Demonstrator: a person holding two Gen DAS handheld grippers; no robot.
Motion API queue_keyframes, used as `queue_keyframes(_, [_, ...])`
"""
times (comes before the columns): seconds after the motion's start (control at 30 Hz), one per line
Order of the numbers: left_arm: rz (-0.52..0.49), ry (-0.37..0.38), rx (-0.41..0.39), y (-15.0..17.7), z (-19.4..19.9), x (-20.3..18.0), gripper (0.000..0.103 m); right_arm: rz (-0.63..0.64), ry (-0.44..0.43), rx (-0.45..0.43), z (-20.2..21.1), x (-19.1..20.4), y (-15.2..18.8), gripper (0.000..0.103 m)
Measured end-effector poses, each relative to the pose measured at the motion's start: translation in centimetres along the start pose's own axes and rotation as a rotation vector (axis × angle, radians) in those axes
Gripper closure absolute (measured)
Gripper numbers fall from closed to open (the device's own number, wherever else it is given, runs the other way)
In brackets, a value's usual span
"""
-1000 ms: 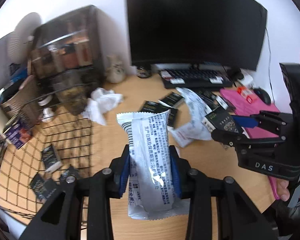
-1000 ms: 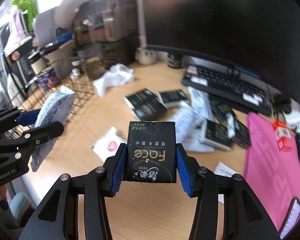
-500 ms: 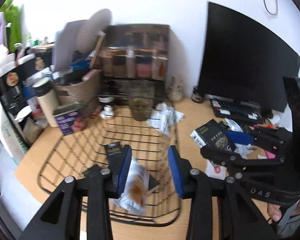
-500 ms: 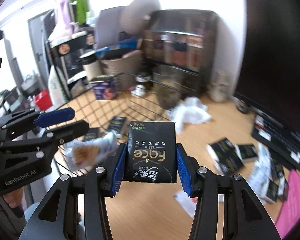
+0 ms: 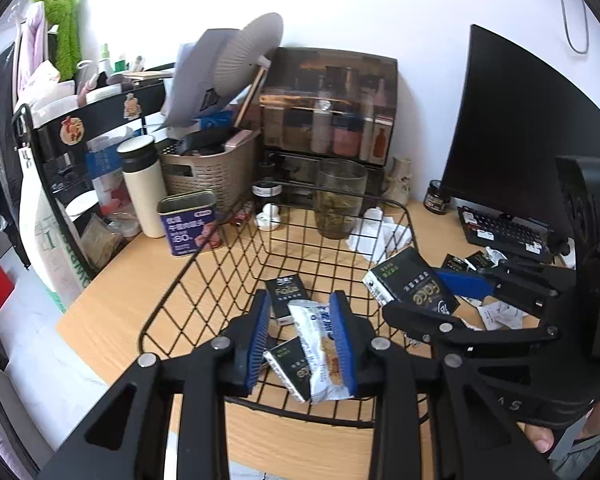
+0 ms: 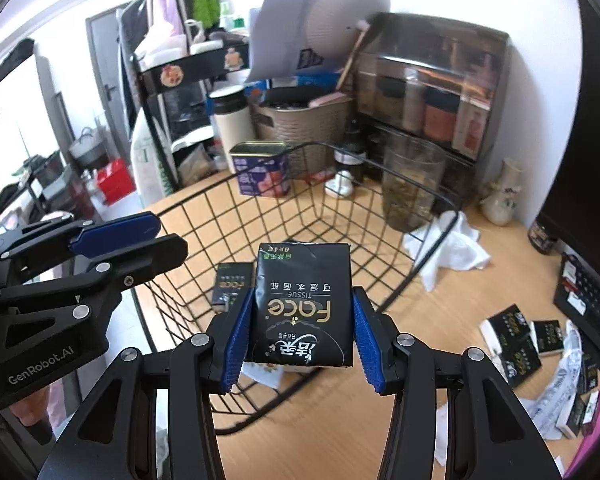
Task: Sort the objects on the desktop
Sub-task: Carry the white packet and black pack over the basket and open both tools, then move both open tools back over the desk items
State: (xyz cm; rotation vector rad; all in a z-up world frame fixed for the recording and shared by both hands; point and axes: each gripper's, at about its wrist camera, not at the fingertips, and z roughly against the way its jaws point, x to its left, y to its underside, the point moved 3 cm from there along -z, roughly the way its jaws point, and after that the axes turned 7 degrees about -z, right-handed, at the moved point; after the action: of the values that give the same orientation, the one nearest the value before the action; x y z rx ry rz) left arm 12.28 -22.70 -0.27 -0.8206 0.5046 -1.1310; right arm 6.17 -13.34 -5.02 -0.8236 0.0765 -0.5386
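A black wire basket (image 5: 204, 256) stands on the wooden desk; it also shows in the right wrist view (image 6: 204, 196). My left gripper (image 5: 302, 338) is open above the basket. A white snack packet (image 5: 320, 350) lies in the basket between its jaws, beside black tissue packs (image 5: 286, 294). My right gripper (image 6: 302, 332) is shut on a black Face tissue pack (image 6: 302, 304) and holds it over the basket's near edge. That pack also shows in the left wrist view (image 5: 412, 286).
Loose black tissue packs (image 6: 516, 336) and crumpled white tissue (image 6: 452, 252) lie on the desk to the right. A purple tin (image 5: 190, 222), a white flask (image 5: 144, 188), a woven bin (image 5: 208, 168), a glass jar (image 5: 338, 200) and a keyboard (image 5: 508, 234) stand behind the basket.
Both grippers swung left from the desk centre to over the basket. My left gripper opened and let the white snack packet drop into the basket. The right still holds its pack.
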Motion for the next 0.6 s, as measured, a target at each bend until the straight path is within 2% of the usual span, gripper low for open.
queue_keyframes(0.27, [0.016,0.007,-0.004,0.03,0.12,0.44,0.068,0.012,-0.024,-0.019,0.02,0.70,-0.19,0.050])
queue_keyframes(0.33, [0.017,0.010,-0.004,0.10,0.14,0.41,0.064,0.004,-0.022,-0.024,0.13,0.54,-0.25,0.049])
queue_keyframes(0.6, [0.007,0.021,-0.002,0.04,0.03,-0.25,0.062,-0.005,-0.013,-0.026,0.57,-0.09,-0.08,0.049])
